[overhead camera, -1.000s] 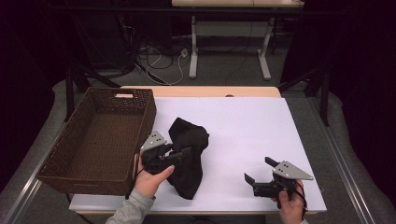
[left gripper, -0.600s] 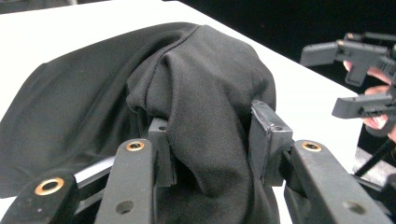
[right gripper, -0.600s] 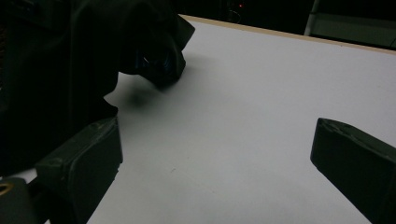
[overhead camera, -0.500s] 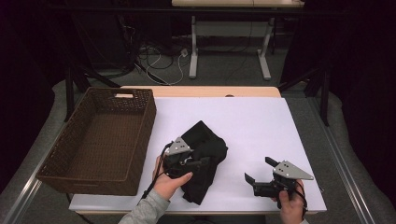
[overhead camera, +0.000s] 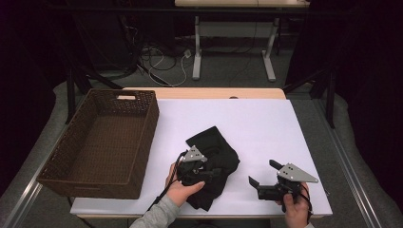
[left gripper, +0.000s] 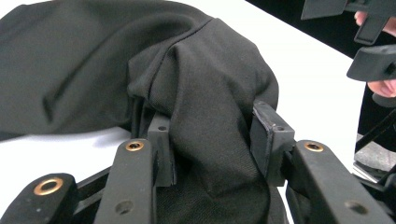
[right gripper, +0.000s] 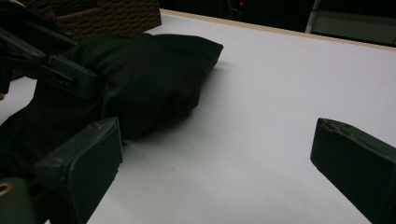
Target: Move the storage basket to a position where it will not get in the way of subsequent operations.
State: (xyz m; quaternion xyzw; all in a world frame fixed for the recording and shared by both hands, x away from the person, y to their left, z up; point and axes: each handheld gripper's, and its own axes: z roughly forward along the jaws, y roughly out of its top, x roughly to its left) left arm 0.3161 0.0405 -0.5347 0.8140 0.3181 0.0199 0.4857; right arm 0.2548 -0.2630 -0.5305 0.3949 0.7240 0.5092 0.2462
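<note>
A black cloth garment (overhead camera: 214, 156) lies bunched on the white table (overhead camera: 266, 123), a little right of the basket. My left gripper (overhead camera: 209, 172) is shut on a thick fold of the black garment (left gripper: 205, 107), with one pad pressed on each side of the bunched fabric. The rest of the cloth spreads over the table behind the jaws. My right gripper (overhead camera: 262, 173) rests near the front right of the table, open, with nothing between its jaws. From the right gripper (right gripper: 217, 154) view the black garment (right gripper: 140, 79) lies to the left, just past one jaw.
A brown woven basket (overhead camera: 76, 161) stands on the left of the table, with nothing showing inside. Bare white tabletop stretches behind and to the right of the cloth. Desk legs and cables (overhead camera: 161, 61) lie on the floor beyond the far edge.
My left gripper has carried the black garment to the right and lower, away from the basket and toward the right gripper. The right gripper has stayed put.
</note>
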